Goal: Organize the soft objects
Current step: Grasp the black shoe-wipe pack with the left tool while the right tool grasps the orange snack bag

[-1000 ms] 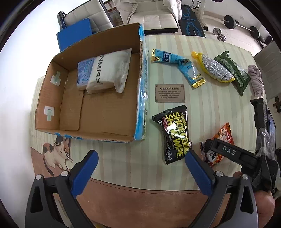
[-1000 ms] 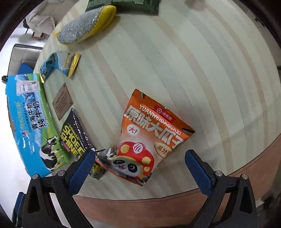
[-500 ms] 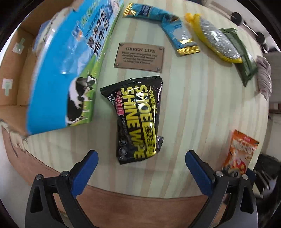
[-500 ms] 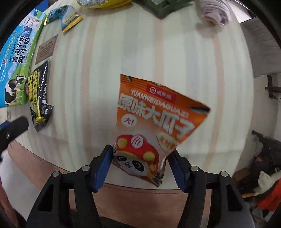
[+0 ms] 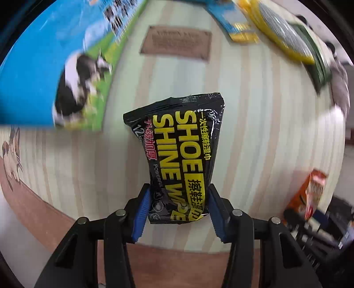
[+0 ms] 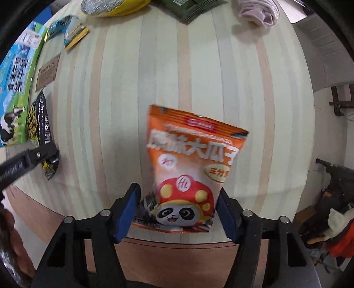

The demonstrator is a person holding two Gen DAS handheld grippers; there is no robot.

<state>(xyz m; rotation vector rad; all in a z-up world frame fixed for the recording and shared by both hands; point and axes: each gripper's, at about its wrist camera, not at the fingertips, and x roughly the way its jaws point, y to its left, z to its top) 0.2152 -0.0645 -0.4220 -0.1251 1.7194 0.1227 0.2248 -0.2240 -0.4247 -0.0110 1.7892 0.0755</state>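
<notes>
My left gripper (image 5: 178,209) is shut on the near end of a black "Shoe Shine Wipe" pack (image 5: 179,152), which lies over the striped table. My right gripper (image 6: 179,212) is shut on the bottom of an orange snack bag with a panda (image 6: 190,164), held just above the table near its front edge. The black pack (image 6: 39,130) and the left gripper's arm (image 6: 26,162) show at the left of the right wrist view. The orange bag (image 5: 309,192) shows at the right of the left wrist view.
The blue and green cardboard box with a cow picture (image 5: 55,66) stands at the left. A brown plaque (image 5: 177,42), a blue and gold packet (image 6: 70,33), a yellow scrubber (image 6: 110,6), a dark green pack (image 6: 192,8) and a folded pinkish cloth (image 6: 258,11) lie further back.
My left gripper has come down to the black wipe pack and closed on its near end. My right gripper closed on the orange bag and holds it.
</notes>
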